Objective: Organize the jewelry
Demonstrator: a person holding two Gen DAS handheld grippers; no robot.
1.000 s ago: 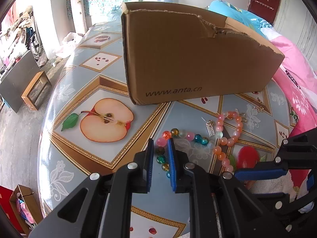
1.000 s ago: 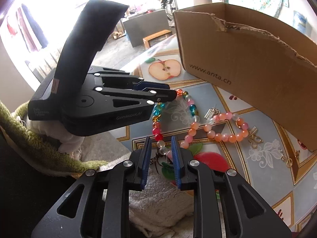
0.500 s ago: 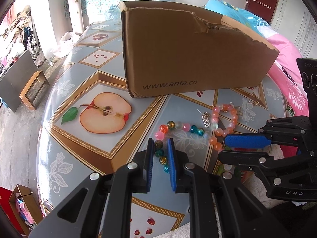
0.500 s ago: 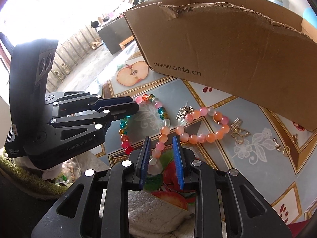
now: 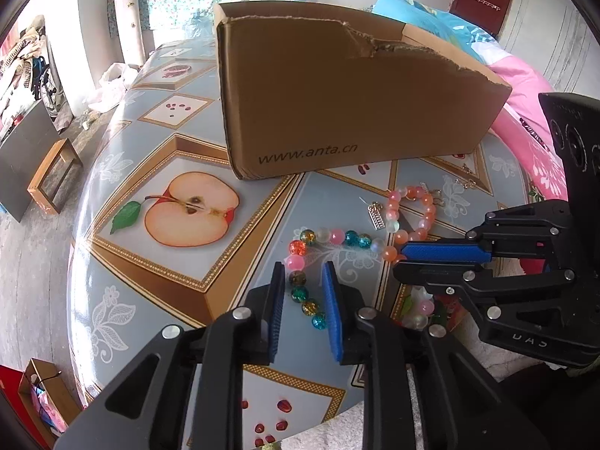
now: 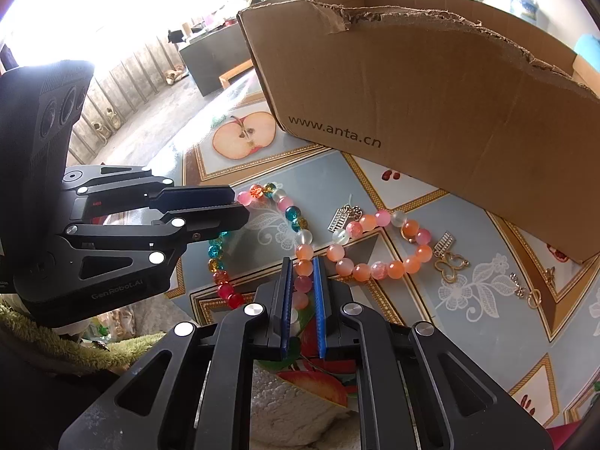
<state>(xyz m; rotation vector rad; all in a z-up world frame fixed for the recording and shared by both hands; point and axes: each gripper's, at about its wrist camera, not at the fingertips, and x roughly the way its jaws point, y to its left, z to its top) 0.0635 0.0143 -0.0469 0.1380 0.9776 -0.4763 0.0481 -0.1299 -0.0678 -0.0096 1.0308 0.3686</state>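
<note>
My cardboard box [image 5: 360, 101] sits at twelve o'clock, contents hidden; two bead bracelets lie before it; my left gripper [image 5: 303, 285] opens around the multicoloured bracelet [image 5: 300, 281]; my right gripper [image 6: 303, 281] closes on the orange bracelet [image 6: 378, 266].

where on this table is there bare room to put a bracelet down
Free: the apple picture left of the box, and the strip between box front and beads. Crowded: the near edge, where the multicolour bracelet, orange bracelet, charms, left tool and right tool sit together.
</note>
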